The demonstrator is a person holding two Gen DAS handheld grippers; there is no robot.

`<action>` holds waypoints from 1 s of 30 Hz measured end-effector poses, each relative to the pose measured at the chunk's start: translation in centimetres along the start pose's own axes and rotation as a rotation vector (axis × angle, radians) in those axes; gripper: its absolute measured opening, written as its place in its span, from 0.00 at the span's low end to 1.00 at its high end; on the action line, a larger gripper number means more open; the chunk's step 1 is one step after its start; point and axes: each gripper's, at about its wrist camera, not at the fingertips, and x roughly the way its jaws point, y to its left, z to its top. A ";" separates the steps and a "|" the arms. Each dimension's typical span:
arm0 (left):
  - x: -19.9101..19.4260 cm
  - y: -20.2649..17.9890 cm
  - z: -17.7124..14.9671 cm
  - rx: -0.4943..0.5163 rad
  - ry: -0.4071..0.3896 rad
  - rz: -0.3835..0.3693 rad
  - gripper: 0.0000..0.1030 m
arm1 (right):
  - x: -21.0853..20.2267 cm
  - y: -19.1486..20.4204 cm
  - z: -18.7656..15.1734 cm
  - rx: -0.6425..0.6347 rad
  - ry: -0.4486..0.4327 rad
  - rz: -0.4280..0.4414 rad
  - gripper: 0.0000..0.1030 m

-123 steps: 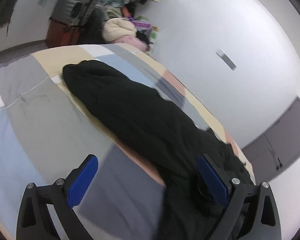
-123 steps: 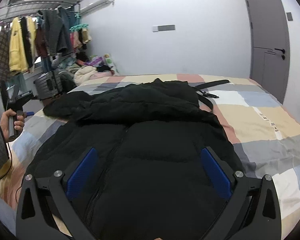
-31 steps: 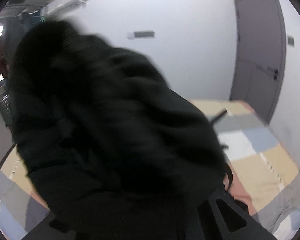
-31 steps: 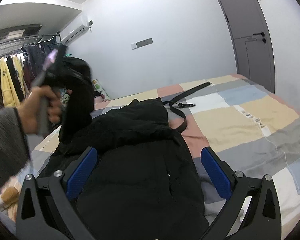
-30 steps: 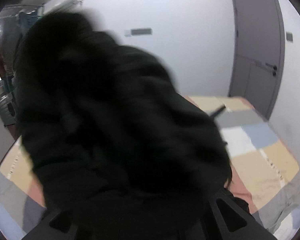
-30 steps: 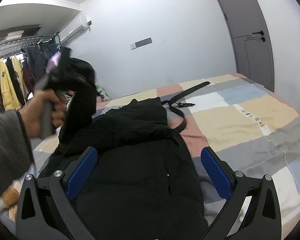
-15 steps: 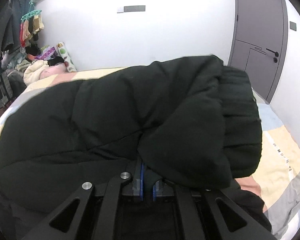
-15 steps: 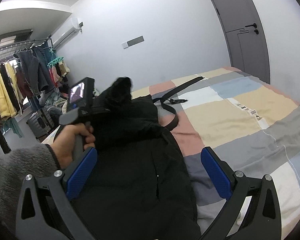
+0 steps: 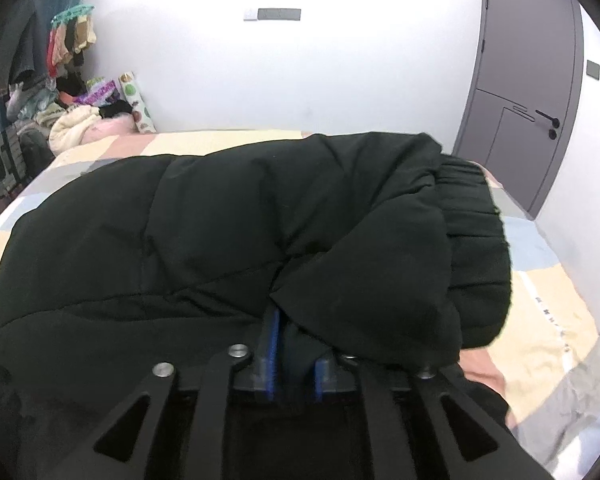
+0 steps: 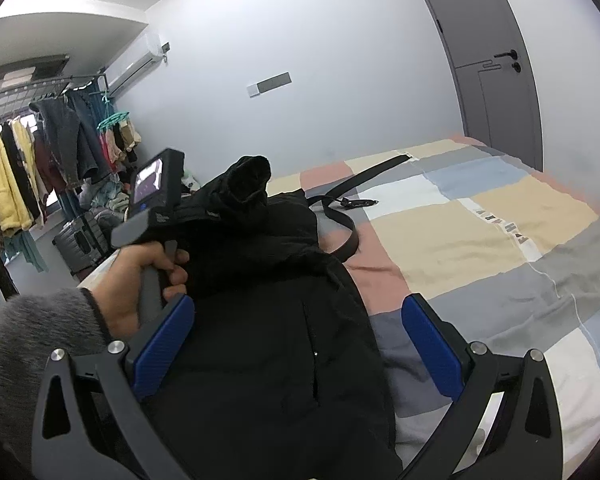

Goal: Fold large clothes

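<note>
In the left wrist view, the left gripper (image 9: 293, 354) sits at the bottom centre with its blue pads pressed nearly together, clamping a fold of the black padded jacket (image 9: 228, 216), whose sleeve and ribbed cuff (image 9: 474, 240) drape across the middle of the frame. In the right wrist view, the right gripper (image 10: 298, 346) at the bottom holds nothing, its blue fingers (image 10: 162, 346) spread wide over the jacket's body, which lies on the patchwork bedspread (image 10: 480, 240). At left, the person's left hand (image 10: 138, 280) grips the other tool's handle. A black belt (image 10: 356, 196) lies past the jacket, centre frame.
</note>
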 end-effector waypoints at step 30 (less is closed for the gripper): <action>-32.7 8.5 -11.0 -0.049 -0.214 0.089 0.75 | -3.9 5.9 -1.0 -0.132 -0.006 0.120 1.00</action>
